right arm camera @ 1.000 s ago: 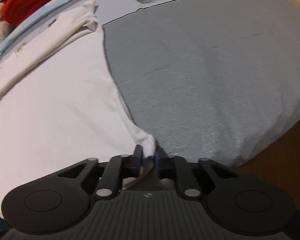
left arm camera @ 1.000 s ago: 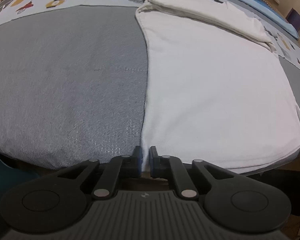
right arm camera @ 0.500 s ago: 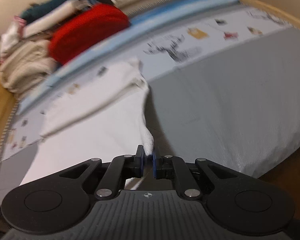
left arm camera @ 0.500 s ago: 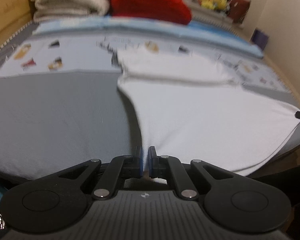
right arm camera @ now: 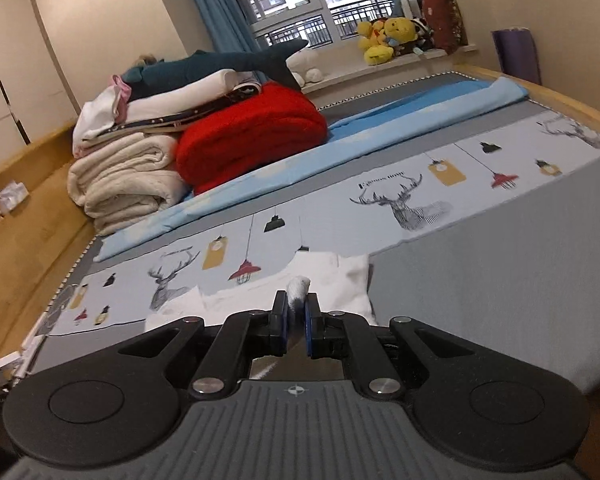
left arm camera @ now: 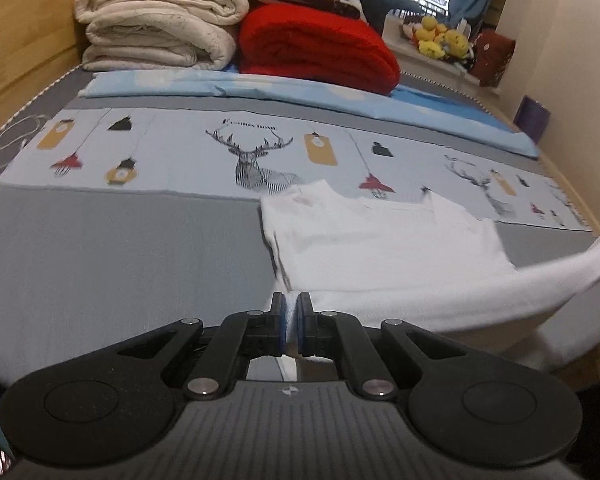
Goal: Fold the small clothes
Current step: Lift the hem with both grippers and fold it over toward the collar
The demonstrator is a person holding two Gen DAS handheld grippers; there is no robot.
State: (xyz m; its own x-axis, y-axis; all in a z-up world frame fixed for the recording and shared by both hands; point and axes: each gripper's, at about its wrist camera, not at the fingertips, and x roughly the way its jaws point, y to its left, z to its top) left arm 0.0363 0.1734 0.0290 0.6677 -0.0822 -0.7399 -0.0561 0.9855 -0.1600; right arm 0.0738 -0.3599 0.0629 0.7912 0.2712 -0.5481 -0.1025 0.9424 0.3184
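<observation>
A small white shirt lies on the grey part of the bed, its far end flat near the printed strip. My left gripper is shut on the shirt's near left hem corner and holds it lifted. My right gripper is shut on the other hem corner, which pokes up between the pads. The hem edge hangs stretched between the two grippers, off to the right in the left wrist view. The shirt's far part shows in the right wrist view.
The bed has a grey cover with a deer-print strip. At the back stand a folded red blanket and cream blankets. A wooden bed frame runs along the side. Plush toys sit on the sill.
Both grippers have lifted the shirt's near hem up off the bed and carried it toward the far end. The views have tilted from looking down to looking across the bed.
</observation>
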